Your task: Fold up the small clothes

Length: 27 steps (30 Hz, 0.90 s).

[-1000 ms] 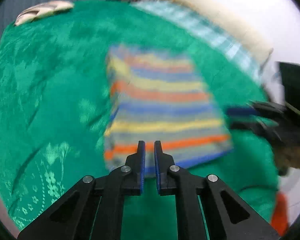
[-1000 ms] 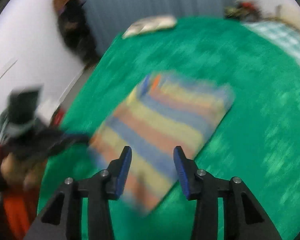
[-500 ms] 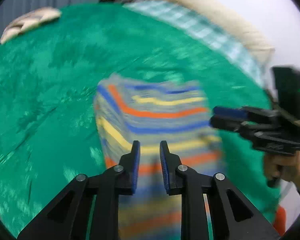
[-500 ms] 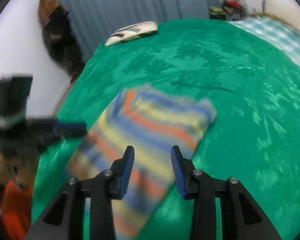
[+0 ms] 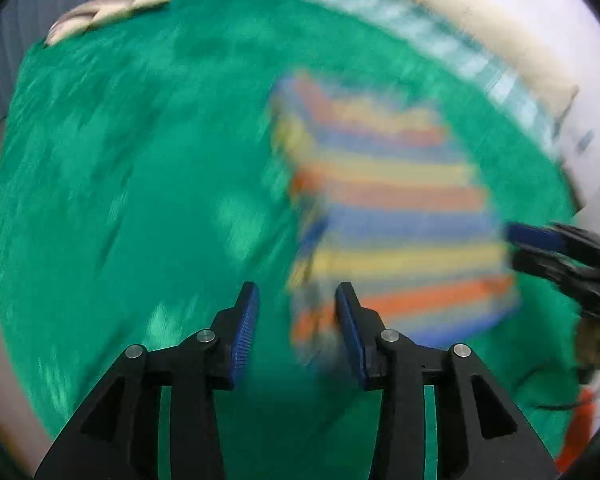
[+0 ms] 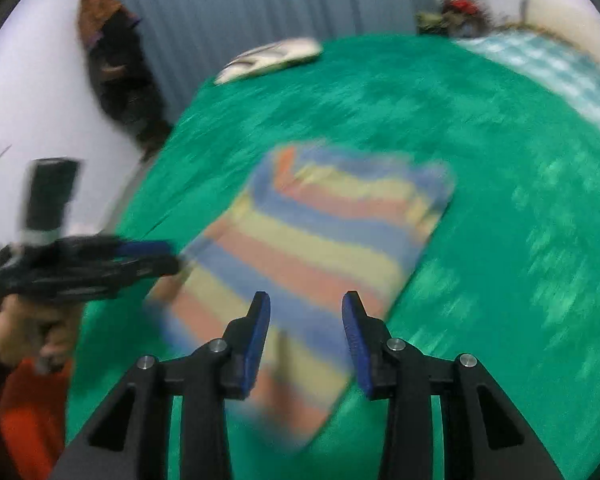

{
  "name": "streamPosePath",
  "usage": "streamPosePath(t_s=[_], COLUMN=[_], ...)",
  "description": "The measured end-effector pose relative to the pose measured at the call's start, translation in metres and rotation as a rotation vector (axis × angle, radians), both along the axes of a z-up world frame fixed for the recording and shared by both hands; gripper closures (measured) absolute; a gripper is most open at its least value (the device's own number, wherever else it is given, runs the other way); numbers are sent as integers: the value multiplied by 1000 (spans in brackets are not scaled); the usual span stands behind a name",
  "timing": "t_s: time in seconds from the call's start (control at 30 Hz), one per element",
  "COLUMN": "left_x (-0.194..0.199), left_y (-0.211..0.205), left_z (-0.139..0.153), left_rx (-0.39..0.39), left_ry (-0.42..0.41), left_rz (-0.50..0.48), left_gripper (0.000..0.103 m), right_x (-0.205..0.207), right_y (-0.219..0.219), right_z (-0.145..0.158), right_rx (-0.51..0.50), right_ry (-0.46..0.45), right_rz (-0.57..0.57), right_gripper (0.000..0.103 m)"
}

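Observation:
A small striped garment (image 5: pixel 396 216) in blue, orange and yellow lies folded flat on the green blanket (image 5: pixel 140 200). My left gripper (image 5: pixel 296 312) is open and empty, just off the garment's near left corner. My right gripper (image 6: pixel 306 320) is open and empty, above the garment (image 6: pixel 320 240) near its front edge. Each gripper shows in the other's view: the right gripper (image 5: pixel 536 236) at the garment's right edge, the left gripper (image 6: pixel 148 256) at its left edge. Both views are motion-blurred.
A pale folded cloth (image 5: pixel 108 12) lies at the blanket's far corner. A checked cloth (image 6: pixel 548 68) and a cream pillow (image 5: pixel 480 32) lie along the far right edge. Dark clothes (image 6: pixel 116 68) hang on the wall to the left.
My left gripper opened from nearly shut and shifted left off the garment. My right gripper opened a little wider and drew back. The garment stays flat on the blanket.

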<state>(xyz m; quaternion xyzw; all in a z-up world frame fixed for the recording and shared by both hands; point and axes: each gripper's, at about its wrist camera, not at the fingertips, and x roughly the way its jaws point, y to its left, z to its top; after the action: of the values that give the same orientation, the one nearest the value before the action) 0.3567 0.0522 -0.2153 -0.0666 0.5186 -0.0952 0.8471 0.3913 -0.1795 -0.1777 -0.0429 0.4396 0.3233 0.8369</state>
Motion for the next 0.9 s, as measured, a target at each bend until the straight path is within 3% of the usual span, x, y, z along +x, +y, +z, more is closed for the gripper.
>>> streamPosePath(t_s=[0.07, 0.13, 0.2, 0.3, 0.4, 0.57, 0.9], left_x=[-19, -38, -62, -96, -119, -135, -158], left_y=[10, 15, 20, 9, -9, -23, -48], left_z=[4, 16, 28, 44, 56, 66, 87], left_rx=[25, 97, 57, 50, 87, 99, 163], left_ry=[-15, -4, -12, -38, -70, -89, -147], left_rz=[38, 79, 95, 104, 104, 125, 114], left_gripper=[61, 61, 40, 26, 22, 19, 18], right_x=[-24, -58, -85, -126, -164, -187, -226], right_y=[2, -7, -21, -41, -50, -51, -38], right_z=[-30, -45, -41, -19, 1, 21, 18], right_rx=[-58, -170, -159, -114, -65, -5, 12], right_ry=[98, 86, 92, 49, -11, -57, -52], right_rz=[7, -55, -103, -188, -256, -342, -372], right_gripper=[65, 65, 64, 49, 36, 27, 27])
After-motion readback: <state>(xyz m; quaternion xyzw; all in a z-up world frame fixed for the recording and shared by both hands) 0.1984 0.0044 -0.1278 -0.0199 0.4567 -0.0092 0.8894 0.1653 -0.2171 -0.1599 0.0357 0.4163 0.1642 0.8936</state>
